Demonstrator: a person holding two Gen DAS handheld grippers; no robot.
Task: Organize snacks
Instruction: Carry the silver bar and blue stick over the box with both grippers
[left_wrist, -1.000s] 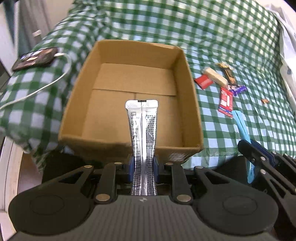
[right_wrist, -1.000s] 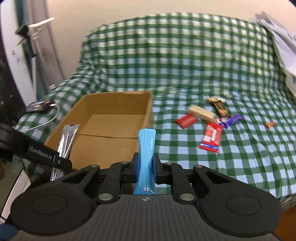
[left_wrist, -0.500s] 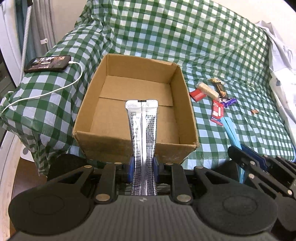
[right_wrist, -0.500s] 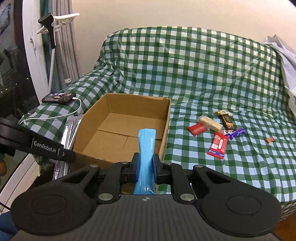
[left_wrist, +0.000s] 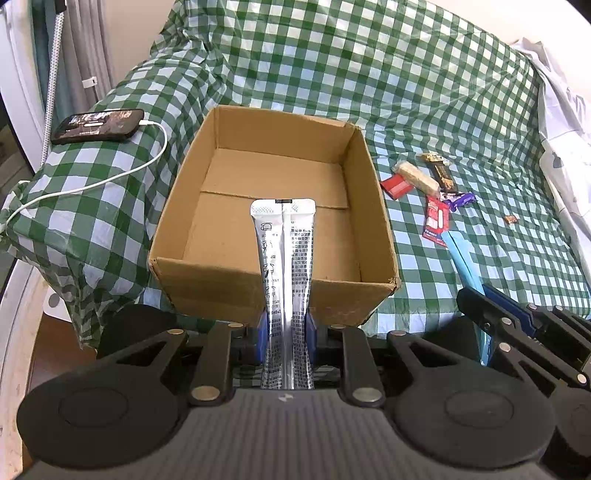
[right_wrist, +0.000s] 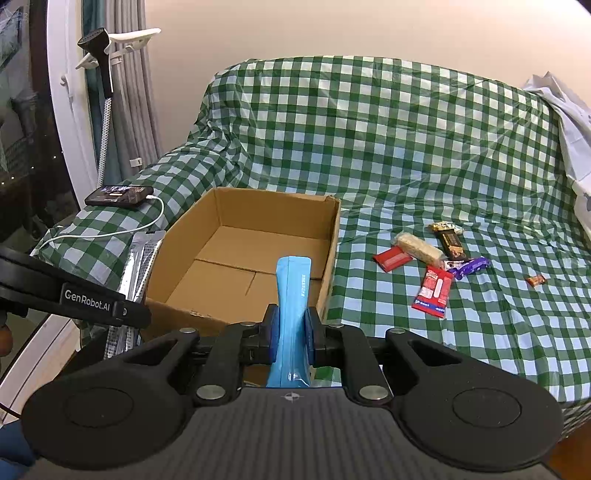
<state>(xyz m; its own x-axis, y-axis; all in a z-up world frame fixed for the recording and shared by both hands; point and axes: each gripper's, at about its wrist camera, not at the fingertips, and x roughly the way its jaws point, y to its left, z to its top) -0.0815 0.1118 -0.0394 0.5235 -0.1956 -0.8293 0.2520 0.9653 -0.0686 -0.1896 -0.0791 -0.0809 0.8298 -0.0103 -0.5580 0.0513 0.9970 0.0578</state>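
Sofa (right_wrist: 388, 147) draped in green-and-white checked cover fills both views; cream wall behind, grey curtain (right_wrist: 129, 92) and a garment steamer head (right_wrist: 96, 42) on its pole at far left. Open cardboard box (left_wrist: 273, 206) sits on the seat near its front edge, flaps up, interior bare. Left gripper (left_wrist: 286, 332) clenched on a silver stick sachet (left_wrist: 283, 258), blue pads pressed to both its sides low down, sachet standing upright in front of the box's near wall, top over the box interior as seen from the left wrist. Right gripper (right_wrist: 291, 334) clenched on a light-blue stick sachet (right_wrist: 291, 295), held the same way, upright, just ahead of the box's near-right corner. Loose snacks lie in a cluster on the seat to the right of the box: red bar (right_wrist: 432, 291), pale cereal bar (right_wrist: 419, 249), dark bar (right_wrist: 450, 242), small red packet (right_wrist: 392, 258), purple wrapper (right_wrist: 467, 266), and one small orange candy (right_wrist: 535, 280) apart further right. Phone (left_wrist: 98, 125) on the left armrest, white charging cable (left_wrist: 92, 184) plugged in. White cloth (left_wrist: 565, 147) at the sofa's right end
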